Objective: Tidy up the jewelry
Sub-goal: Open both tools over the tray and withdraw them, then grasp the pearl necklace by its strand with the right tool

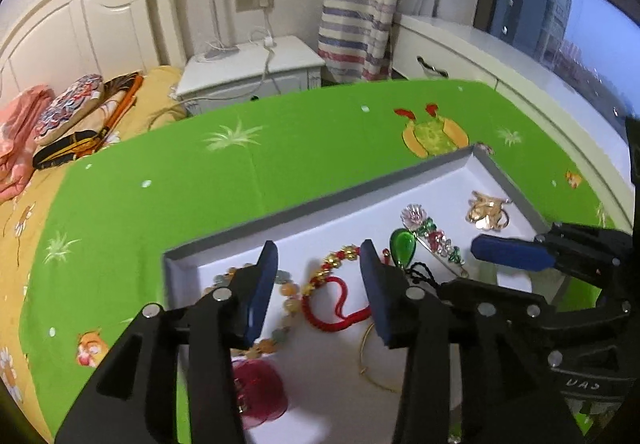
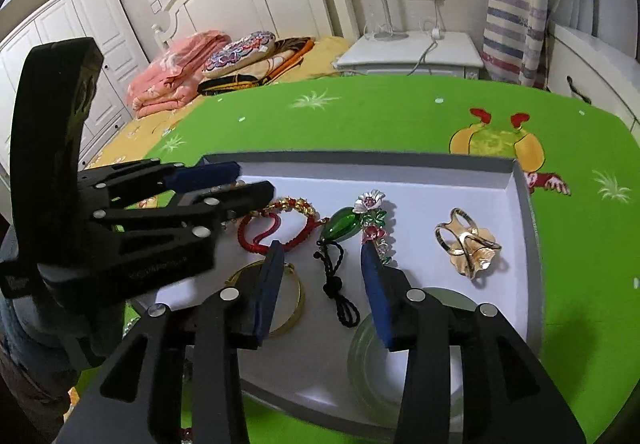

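Observation:
A white tray with a grey rim (image 1: 320, 205) (image 2: 360, 158) lies on the green cloth and holds the jewelry. My left gripper (image 1: 319, 248) hangs open over its left half, above a red cord bracelet with gold beads (image 1: 336, 264) and an amber bead bracelet (image 1: 289, 294). My right gripper (image 2: 321, 247) is open too, over the black cord (image 2: 338, 284) of a green pendant (image 2: 340, 226). A flower hairpin (image 2: 374, 219), a gold brooch (image 2: 468, 244), a gold bangle (image 2: 290, 300) and a pale jade bangle (image 2: 400, 360) lie around it. Neither gripper holds anything.
A red translucent piece (image 1: 260, 392) lies at the tray's near left. The green cloth (image 1: 200, 183) covers a table beside a bed with folded bedding (image 2: 176, 63). A white nightstand (image 1: 248, 71) and a striped curtain (image 1: 356, 23) stand behind. The two grippers hang close together.

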`<act>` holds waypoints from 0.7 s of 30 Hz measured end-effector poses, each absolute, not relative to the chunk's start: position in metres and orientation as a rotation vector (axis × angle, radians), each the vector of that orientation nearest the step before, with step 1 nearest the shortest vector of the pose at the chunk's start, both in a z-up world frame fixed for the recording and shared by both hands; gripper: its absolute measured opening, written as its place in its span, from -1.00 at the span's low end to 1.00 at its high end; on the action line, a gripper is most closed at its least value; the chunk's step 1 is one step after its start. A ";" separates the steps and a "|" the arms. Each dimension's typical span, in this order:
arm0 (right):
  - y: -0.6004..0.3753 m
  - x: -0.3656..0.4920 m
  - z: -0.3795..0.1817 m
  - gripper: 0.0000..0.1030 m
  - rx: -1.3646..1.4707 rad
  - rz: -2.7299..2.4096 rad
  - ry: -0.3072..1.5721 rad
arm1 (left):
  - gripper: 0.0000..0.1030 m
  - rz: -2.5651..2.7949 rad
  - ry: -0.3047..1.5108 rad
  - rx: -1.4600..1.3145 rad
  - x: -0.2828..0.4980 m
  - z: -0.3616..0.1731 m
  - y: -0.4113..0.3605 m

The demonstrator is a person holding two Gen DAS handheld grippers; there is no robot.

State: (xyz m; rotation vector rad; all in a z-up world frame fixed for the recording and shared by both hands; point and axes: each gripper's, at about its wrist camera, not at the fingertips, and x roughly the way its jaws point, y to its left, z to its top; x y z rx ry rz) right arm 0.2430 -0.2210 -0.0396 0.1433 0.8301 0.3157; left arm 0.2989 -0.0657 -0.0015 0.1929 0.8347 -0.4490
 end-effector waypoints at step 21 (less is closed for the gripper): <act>-0.226 0.120 -0.042 -0.02 0.119 0.295 0.804 | 0.91 -0.235 0.668 0.150 0.147 0.037 0.029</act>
